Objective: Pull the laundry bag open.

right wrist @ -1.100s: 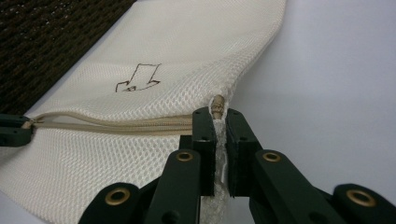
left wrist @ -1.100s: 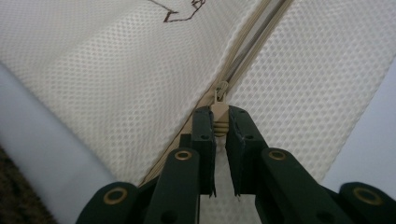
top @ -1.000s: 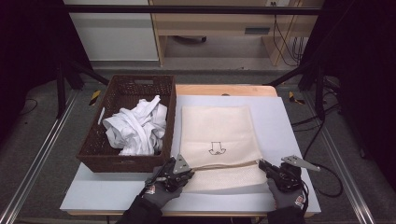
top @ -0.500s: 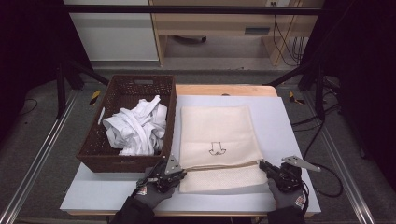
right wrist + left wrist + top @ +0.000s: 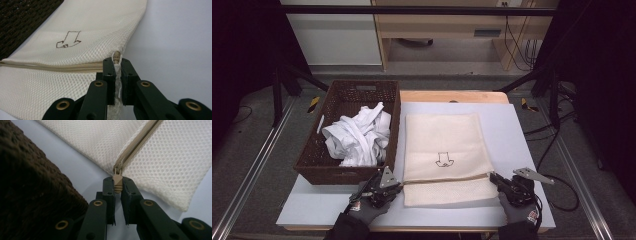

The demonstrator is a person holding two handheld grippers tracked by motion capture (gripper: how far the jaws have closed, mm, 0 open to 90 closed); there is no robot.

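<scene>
- On a pale blue tabletop [image 5: 512, 130], seen from the high view, a cream mesh laundry bag [image 5: 444, 140] lies flat just beside a dark wicker basket [image 5: 309, 167] holding a heap of crumpled white cloth [image 5: 357, 137]. The left gripper [image 5: 396, 186] meets the bag's near left corner and the right gripper [image 5: 493, 178] its near right corner, at either end of the zip.
- In the left gripper view, the jaws are pinched almost together on the tan zipper pull [image 5: 117, 182], the slider sitting at the very end of the closed zipper [image 5: 136, 146]; the basket wall [image 5: 30, 195] looms close at one side.
- In the right gripper view, the jaws clamp the bag's seam at the zipper's end stop [image 5: 116, 55], anchoring it. A small ink mark [image 5: 68, 40] shows on the mesh.
- Judged from this, the zip runs best if the right grip keeps the seam taut while the pull travels straight along the track, staying low so the mesh does not bunch.
</scene>
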